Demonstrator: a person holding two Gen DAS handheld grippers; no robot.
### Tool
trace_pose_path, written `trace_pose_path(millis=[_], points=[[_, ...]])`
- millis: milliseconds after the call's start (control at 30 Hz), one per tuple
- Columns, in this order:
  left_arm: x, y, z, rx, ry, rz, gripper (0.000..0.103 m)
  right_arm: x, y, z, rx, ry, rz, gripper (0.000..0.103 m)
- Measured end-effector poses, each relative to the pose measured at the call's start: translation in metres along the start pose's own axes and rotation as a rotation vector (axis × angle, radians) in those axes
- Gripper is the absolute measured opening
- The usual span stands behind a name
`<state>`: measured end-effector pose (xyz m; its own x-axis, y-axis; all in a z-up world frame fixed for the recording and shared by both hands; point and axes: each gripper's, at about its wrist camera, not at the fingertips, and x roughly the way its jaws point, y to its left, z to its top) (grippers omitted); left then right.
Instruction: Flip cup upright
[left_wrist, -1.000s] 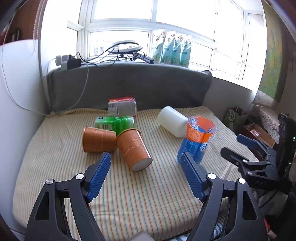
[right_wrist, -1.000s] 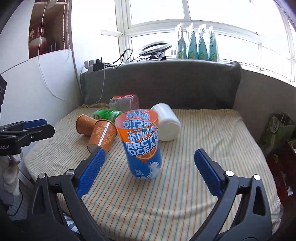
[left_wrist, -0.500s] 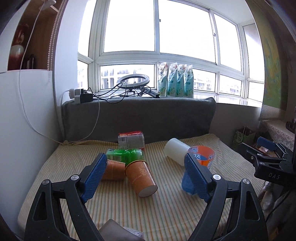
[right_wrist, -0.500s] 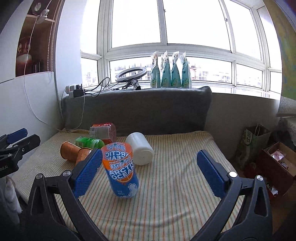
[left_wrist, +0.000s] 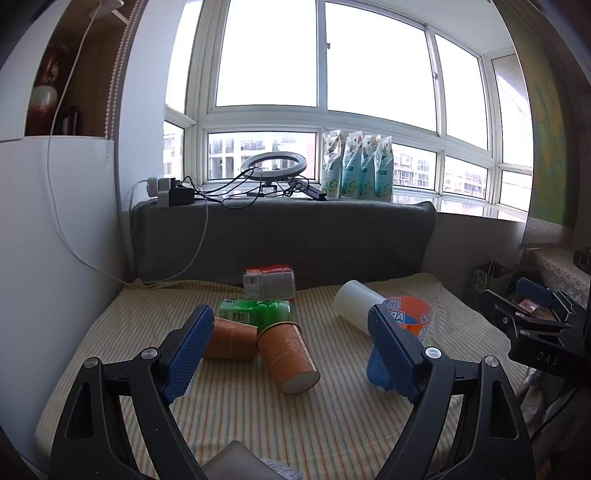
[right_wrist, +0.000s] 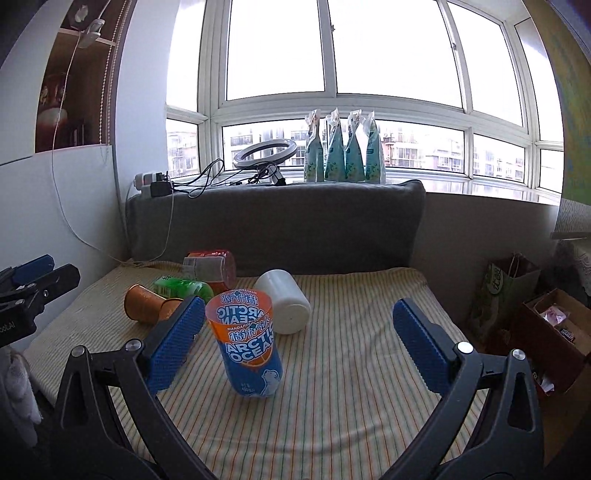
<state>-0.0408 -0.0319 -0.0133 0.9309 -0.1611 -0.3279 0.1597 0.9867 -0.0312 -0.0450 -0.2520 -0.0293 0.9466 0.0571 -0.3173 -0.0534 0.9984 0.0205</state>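
Now | both grippers raised, apparently | cup (right_wrist: 246, 343) unchanged, upright

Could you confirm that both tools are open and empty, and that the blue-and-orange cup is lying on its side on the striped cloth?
Not quite: the right wrist view shows the cup standing upright, mouth up. Both tools, left and right, are open and empty.

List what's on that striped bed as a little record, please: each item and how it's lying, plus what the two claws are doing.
blue and orange cup: upright, open end up
two brown cups: on their sides, touching
white container: on its side behind the blue and orange cup
green packet: lying flat
red packet: by the grey cushion
left gripper: open, holding nothing
right gripper: open, holding nothing
surface: striped cover
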Motion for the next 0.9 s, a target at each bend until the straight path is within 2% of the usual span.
trace_pose_path(millis=[900], points=[[-0.0024,0.0021,-0.0013,-0.011,0.0,0.015,0.086,0.0001,0.0039,-0.0008,0.004,0.008,0.01,0.103]])
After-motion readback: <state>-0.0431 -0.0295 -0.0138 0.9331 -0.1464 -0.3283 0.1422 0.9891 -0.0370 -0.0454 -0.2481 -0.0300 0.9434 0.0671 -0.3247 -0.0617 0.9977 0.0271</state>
